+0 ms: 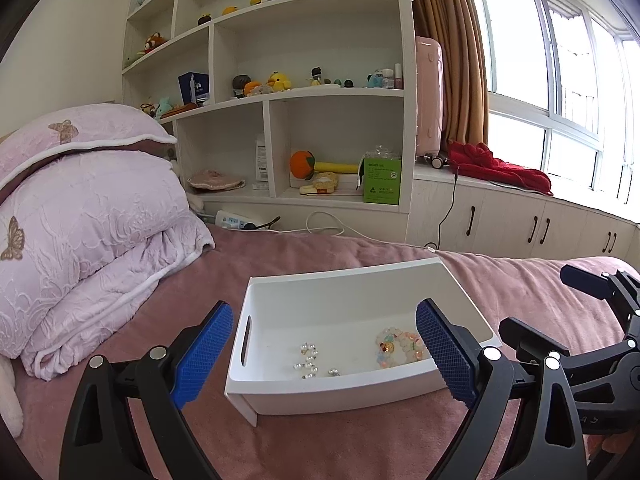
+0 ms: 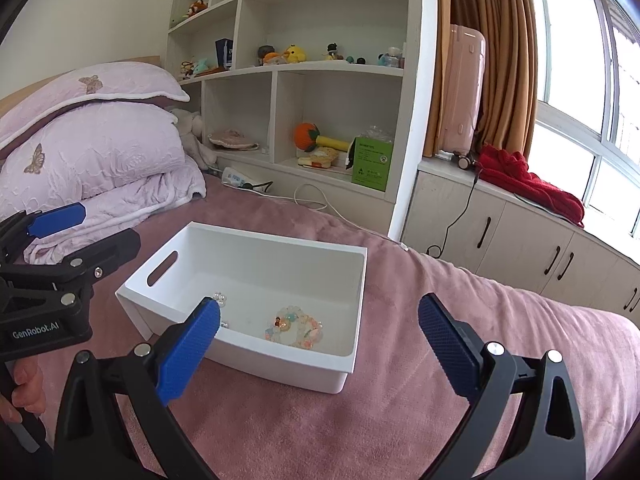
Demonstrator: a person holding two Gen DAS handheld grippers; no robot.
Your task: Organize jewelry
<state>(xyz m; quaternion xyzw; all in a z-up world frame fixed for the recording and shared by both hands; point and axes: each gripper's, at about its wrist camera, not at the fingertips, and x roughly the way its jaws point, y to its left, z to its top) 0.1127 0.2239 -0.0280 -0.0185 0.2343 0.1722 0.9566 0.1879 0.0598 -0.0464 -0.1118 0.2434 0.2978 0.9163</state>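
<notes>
A white plastic bin (image 1: 340, 280) with a slot handle sits on the pink bedspread; it also shows in the right wrist view (image 2: 280, 240). Inside lie a pearl chain (image 1: 308, 360) on the left and pastel bead bracelets (image 1: 400, 346) on the right; the bracelets (image 2: 296, 328) and a bit of the pearls (image 2: 220, 300) show in the right wrist view. My left gripper (image 1: 324, 356) is open and empty, just in front of the bin. My right gripper (image 2: 320, 352) is open and empty, near the bin's front right corner.
Folded lilac quilt and pillow (image 1: 88, 216) lie to the left on the bed. A white shelf unit (image 1: 304, 92) with toys stands behind, with a power strip and cables (image 1: 240, 222) at its foot. Window-side cabinets (image 1: 520, 216) carry a red cloth (image 1: 496, 168).
</notes>
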